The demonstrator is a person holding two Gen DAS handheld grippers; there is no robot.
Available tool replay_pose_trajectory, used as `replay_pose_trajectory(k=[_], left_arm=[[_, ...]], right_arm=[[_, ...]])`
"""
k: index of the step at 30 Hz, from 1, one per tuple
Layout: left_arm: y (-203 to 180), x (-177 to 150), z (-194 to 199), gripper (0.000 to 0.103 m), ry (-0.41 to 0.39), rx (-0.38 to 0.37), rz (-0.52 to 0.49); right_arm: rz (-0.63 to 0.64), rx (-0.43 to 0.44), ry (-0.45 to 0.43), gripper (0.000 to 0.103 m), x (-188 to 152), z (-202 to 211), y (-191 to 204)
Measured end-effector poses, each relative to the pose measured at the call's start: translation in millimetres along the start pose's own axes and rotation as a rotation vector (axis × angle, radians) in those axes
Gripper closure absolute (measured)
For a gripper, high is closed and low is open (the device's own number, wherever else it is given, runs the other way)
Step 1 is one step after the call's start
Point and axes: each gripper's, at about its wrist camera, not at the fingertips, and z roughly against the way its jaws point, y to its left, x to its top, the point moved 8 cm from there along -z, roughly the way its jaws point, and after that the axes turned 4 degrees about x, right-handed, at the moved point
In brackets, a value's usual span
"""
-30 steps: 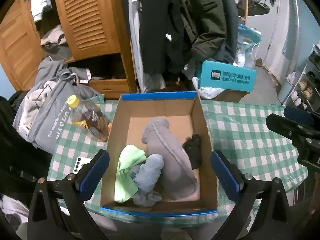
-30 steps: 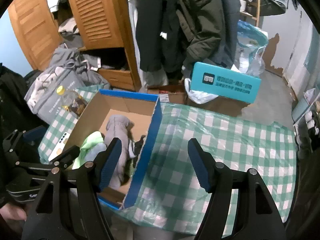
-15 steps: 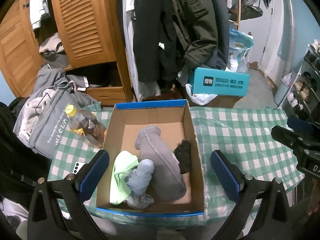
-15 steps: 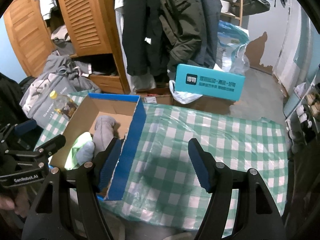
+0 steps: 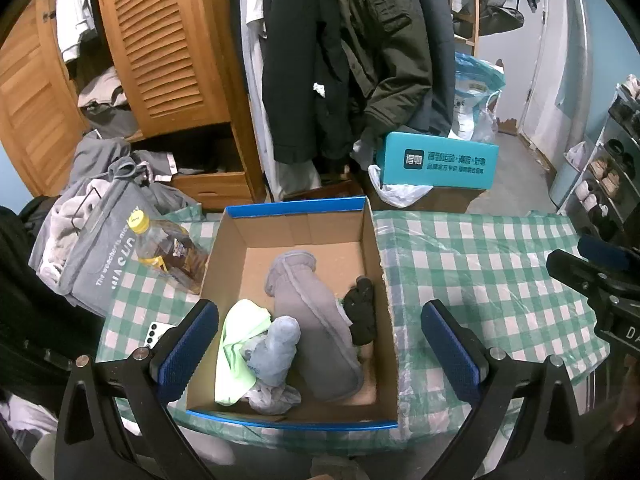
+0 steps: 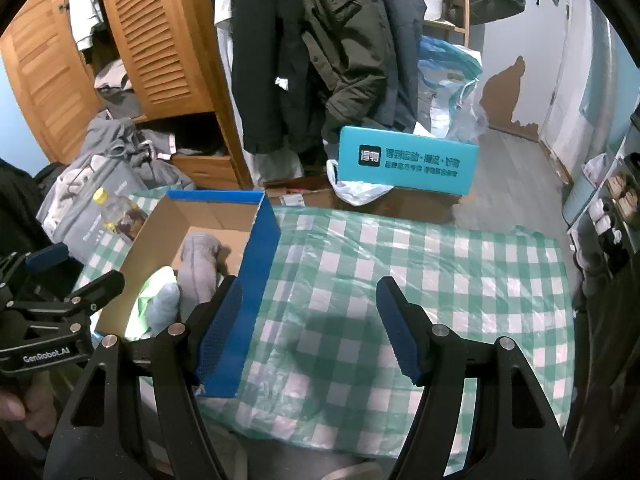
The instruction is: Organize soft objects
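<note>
An open cardboard box [image 5: 372, 256] with blue edges sits on the green checked table [image 5: 480, 264]. Inside lie a grey cloth roll [image 5: 312, 320], a light blue sock [image 5: 276, 350], a lime green cloth [image 5: 240, 348] and a black soft piece [image 5: 362, 312]. My left gripper [image 5: 318, 344] hangs open above the box's near half, holding nothing. In the right wrist view the box [image 6: 260, 264] is at left, with the grey roll [image 6: 198, 268] showing inside. My right gripper [image 6: 310, 328] stands open over bare tablecloth [image 6: 400, 264], just right of the box wall, empty.
A bottle with a yellow cap [image 5: 168, 252] and a white phone [image 5: 154, 332] lie left of the box. Beyond the table are a teal box [image 5: 440, 164], hanging coats [image 5: 340, 60], a wooden wardrobe [image 5: 160, 40] and a grey clothes pile [image 5: 100, 208]. Shoe shelves [image 5: 616, 168] stand at right.
Both grippers have drawn back from the table, so the box and table look smaller. The right gripper's view has slid rightward off the box. Both sets of jaws stay open.
</note>
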Motion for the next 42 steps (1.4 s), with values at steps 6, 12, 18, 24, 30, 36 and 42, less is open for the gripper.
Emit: replay_pose_trajectory(k=[6, 12, 18, 24, 30, 36, 42], left_arm=[[-5, 0, 1, 0.001, -0.002, -0.002, -0.015], [-9, 0, 2, 0.001, -0.002, -0.004, -0.027], [-10, 0, 2, 0.001, -0.002, -0.003, -0.026], [-10, 0, 2, 0.001, -0.001, -0.003, -0.027], [-11, 0, 3, 0.001, -0.002, -0.003, -0.027], [-11, 0, 3, 0.001, -0.002, -0.002, -0.027], [-12, 0, 3, 0.001, -0.002, -0.001, -0.025]], right_arm=[[-0.003, 0.002, 0.0, 0.034, -1, 1, -2], [-0.004, 0.0, -0.002, 0.034, -1, 1, -3], [-0.004, -0.001, -0.001, 0.034, -1, 1, -4], [-0.003, 0.0, -0.001, 0.034, -1, 1, -4], [-0.003, -0.001, -0.001, 0.034, -1, 1, -4], [-0.003, -0.001, 0.0, 0.034, -1, 1, -4], [-0.004, -0.001, 0.0, 0.034, -1, 1, -4]])
